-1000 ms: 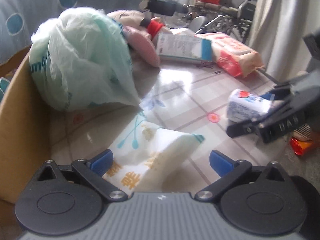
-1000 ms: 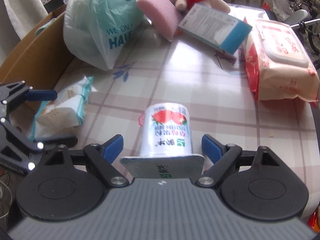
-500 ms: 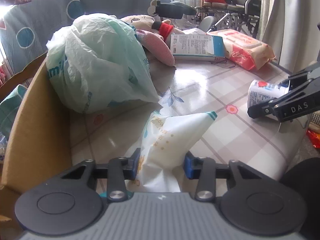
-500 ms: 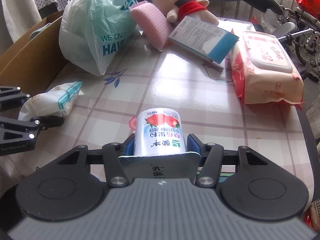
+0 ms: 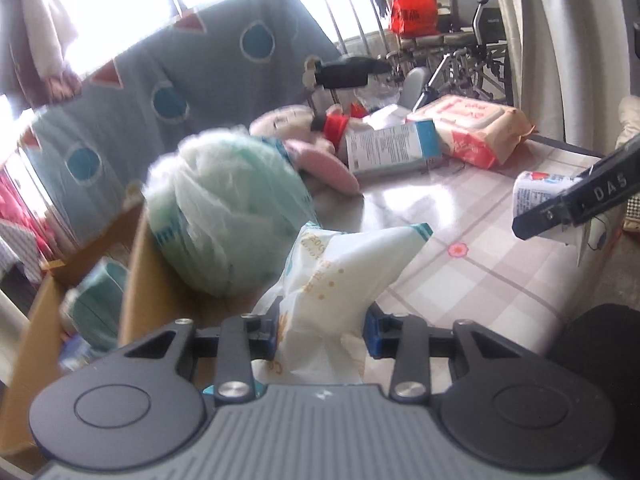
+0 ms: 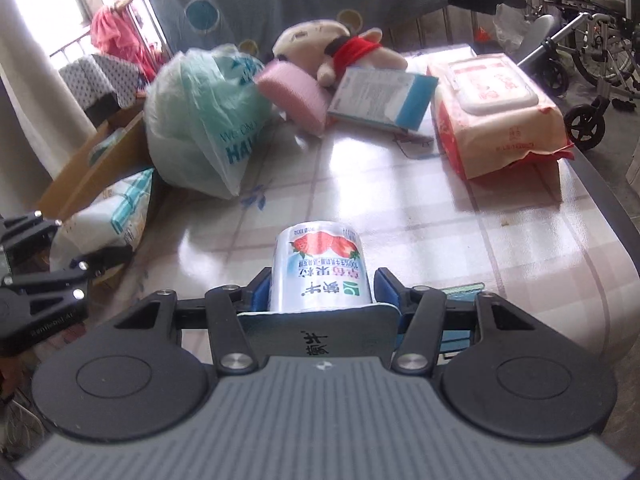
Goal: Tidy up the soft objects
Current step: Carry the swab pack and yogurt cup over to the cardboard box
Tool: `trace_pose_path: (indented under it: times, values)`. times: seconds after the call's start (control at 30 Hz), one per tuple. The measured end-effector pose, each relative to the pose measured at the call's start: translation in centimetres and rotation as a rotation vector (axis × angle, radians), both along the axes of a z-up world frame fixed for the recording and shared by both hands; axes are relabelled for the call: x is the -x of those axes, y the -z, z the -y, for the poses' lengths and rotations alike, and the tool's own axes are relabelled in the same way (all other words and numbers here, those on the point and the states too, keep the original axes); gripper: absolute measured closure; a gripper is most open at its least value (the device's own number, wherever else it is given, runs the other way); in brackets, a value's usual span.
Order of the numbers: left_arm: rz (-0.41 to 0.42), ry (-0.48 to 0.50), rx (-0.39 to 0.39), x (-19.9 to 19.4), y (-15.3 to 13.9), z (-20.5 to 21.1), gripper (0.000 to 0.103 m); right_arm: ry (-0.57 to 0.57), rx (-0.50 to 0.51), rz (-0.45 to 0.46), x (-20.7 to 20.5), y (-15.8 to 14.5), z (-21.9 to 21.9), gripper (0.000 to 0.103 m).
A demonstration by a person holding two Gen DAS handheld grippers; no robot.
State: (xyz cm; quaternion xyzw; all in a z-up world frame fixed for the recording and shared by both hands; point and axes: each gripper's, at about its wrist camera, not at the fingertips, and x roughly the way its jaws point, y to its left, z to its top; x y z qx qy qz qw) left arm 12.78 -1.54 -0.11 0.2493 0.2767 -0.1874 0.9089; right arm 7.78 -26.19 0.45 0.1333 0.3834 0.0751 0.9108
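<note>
- The left gripper (image 5: 322, 330) is clamped on a tissue pack (image 5: 340, 276); its blue pads press into the soft white wrapper from both sides, the jaws standing fairly narrow.
- The tissue pack sticks forward and up from the jaws, its teal-edged far end raised above the table (image 5: 480, 280).
- The right gripper (image 6: 320, 294) is closed on a yogurt cup (image 6: 318, 270), one pad against each side of its strawberry-printed wall; the jaws stand about half open around it.
- The cup lies along the fingers with its foil lid toward the camera, held over the checked tablecloth.
- In the right wrist view the left gripper shows at the left edge with the tissue pack just beside a cardboard box (image 6: 100, 160).
- The box stands at the table's left side; something teal lies inside it, too blurred to name.
- A pale green plastic bag (image 6: 204, 120) sits on the table against the box's edge.
- Behind the bag lie a pink sponge (image 6: 292, 96) and a plush toy (image 6: 332, 48) with a red scarf.
- A flat blue-and-white packet (image 6: 380, 98) leans by the toy, touching a large wet-wipes pack (image 6: 496, 108) at the far right.
</note>
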Motion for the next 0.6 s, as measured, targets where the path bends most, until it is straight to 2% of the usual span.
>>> trace_pose_path:
  times: [0.3, 0.6]
  values:
    - [0.171, -0.006, -0.070, 2.5, -3.8, -0.9, 0.064, -0.071, -0.085, 0.136, 1.3, -5.4, -3.6, 0.050]
    - [0.258, -0.157, -0.046, 1.5, -8.2, -6.8, 0.064, -0.179, -0.158, 0.222, -1.2, -10.0, -9.6, 0.048]
